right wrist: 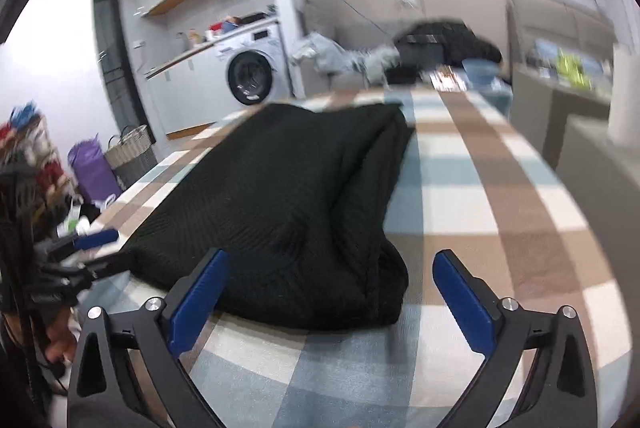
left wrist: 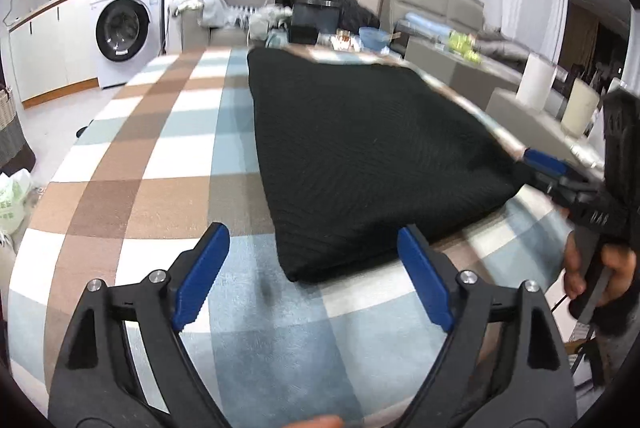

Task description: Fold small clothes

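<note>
A black knit garment [left wrist: 360, 156] lies folded into a thick rectangle on the checked table [left wrist: 160, 156]; it also shows in the right wrist view [right wrist: 288, 204]. My left gripper [left wrist: 314, 268] is open, its blue pads either side of the garment's near corner, just short of it. My right gripper [right wrist: 332, 288] is open, just short of the garment's near right edge. In the left wrist view the right gripper [left wrist: 548, 168] shows at the garment's right corner. In the right wrist view the left gripper [right wrist: 92, 242] shows at the garment's left edge.
A washing machine [left wrist: 124, 32] and counter stand past the table's far left. Clutter, a black box [left wrist: 316, 16] and a blue bowl [left wrist: 374, 36] sit at the table's far end. White rolls [left wrist: 536, 80] and a sofa are to the right. Baskets and bags [right wrist: 96, 168] stand on the floor.
</note>
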{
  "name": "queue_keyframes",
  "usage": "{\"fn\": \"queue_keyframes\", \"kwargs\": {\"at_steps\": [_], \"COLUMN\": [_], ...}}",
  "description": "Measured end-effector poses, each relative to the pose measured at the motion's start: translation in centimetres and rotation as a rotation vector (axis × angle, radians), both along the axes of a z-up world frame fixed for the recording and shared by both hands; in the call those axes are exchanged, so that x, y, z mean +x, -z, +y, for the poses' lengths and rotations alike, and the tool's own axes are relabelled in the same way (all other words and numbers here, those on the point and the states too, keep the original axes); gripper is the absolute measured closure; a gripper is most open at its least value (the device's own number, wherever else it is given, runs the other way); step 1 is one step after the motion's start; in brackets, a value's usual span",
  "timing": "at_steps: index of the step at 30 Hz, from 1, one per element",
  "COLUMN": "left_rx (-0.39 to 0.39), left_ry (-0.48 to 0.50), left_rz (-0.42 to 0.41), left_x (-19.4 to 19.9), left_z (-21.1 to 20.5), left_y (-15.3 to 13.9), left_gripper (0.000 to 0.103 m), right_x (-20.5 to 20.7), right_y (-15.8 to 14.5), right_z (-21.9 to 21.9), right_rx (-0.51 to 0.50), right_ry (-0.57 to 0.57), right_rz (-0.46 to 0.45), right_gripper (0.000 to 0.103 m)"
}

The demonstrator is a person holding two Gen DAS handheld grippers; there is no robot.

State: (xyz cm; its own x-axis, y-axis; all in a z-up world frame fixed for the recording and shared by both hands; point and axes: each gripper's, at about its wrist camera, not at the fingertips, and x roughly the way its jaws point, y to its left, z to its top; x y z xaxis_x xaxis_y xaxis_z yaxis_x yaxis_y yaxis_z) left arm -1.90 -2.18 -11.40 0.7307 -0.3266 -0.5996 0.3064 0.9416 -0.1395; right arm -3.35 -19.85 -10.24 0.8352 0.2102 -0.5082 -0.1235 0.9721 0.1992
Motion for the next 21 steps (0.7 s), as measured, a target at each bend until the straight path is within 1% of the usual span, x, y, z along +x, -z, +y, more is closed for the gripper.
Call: {"fn": "queue_keyframes", "kwargs": {"at_steps": [4, 7, 13, 16, 21], "left_rx": [-0.053, -0.047, -0.06, -0.046, -0.034], "left_ry": [-0.022, -0.051, -0.086, -0.083, -0.067], "left_rz": [-0.043, -0.092, -0.136, -0.142, -0.136], "left_x": [-0.8, -1.3, -2.0, -2.1, -2.3], "left_z": [0.4, 0.7, 1.3, 1.2, 0.8], "left_y": [-0.6, -1.0, -1.4, -1.5, -1.5], "left_gripper": [0.006, 0.001, 0.001, 0.001, 0.001], "right_x": [-0.8, -1.2, -2.1, -2.5, -2.5], "right_y": [-0.1, -0.4, -0.9, -1.2, -1.4], "right_z": [0.7, 0.6, -0.5, -1.0, -1.6], "right_rx": [-0.049, -0.051, 0.009, 0.047, 0.064], "right_ry": [-0.025, -0.026, -0.016, -0.012, 0.002], "right_rz": [-0.039, -0.077, -0.12, -0.14, -0.142], "right_gripper": [0.0, 0.0, 0.0, 0.0, 0.0]}}
